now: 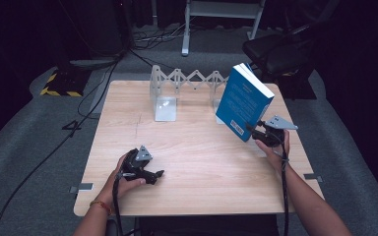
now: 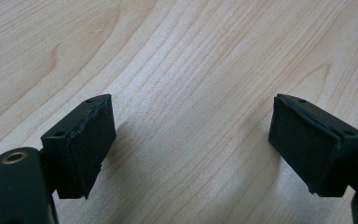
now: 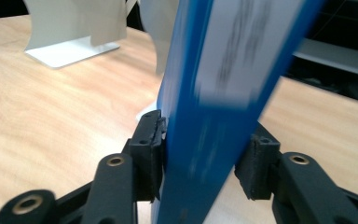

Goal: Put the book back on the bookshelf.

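**Around the table: bg items**

We see a light wood table (image 1: 197, 162), grain running lengthwise, on grey carpet (image 1: 24, 147). Behind it, at right, a dark chair (image 1: 275, 51). Back centre, a white stand frame (image 1: 187, 34) w/ loose cables (image 1: 147, 39) beside it. Back left, a yellow-black striped base (image 1: 59, 86). Grey tape marks (image 1: 81, 187) sit by the near table corners, approx. at each side.
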{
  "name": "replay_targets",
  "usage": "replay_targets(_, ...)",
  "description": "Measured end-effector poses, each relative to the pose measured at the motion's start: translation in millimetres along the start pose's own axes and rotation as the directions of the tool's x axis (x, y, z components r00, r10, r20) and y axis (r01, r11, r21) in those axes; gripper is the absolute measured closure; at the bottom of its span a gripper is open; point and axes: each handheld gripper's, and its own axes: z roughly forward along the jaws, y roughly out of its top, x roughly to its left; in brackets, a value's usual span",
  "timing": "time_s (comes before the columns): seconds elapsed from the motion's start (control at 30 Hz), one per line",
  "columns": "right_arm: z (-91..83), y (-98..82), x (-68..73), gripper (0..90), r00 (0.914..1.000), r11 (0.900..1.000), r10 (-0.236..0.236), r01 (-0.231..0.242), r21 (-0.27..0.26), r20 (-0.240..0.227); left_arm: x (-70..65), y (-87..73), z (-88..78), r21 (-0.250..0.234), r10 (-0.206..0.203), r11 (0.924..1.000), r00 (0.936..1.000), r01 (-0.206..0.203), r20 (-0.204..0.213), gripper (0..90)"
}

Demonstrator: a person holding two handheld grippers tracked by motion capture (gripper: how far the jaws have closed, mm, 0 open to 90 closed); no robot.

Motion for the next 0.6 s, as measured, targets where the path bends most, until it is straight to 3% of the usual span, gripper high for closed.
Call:
replay_targets(0.27, 2.9, -2.4, -0.1, 61.5, 0.9969, 0.997, 0.078, -0.078, -0.005, -0.004, 0.6, 0.6, 0.0, 0.002, 0.009, 1.0000, 0.9999, -0.009, -0.008, 14.8)
replay_targets(0.6, 38.5, 16.5, 6.3, 61.9, 0.9905, 0.993, 0.120, -0.120, 0.010, 0.067, 0.1, 1.3, 1.3, 0.000, 0.001, 1.0000, 1.0000, -0.001, 0.002, 14.6)
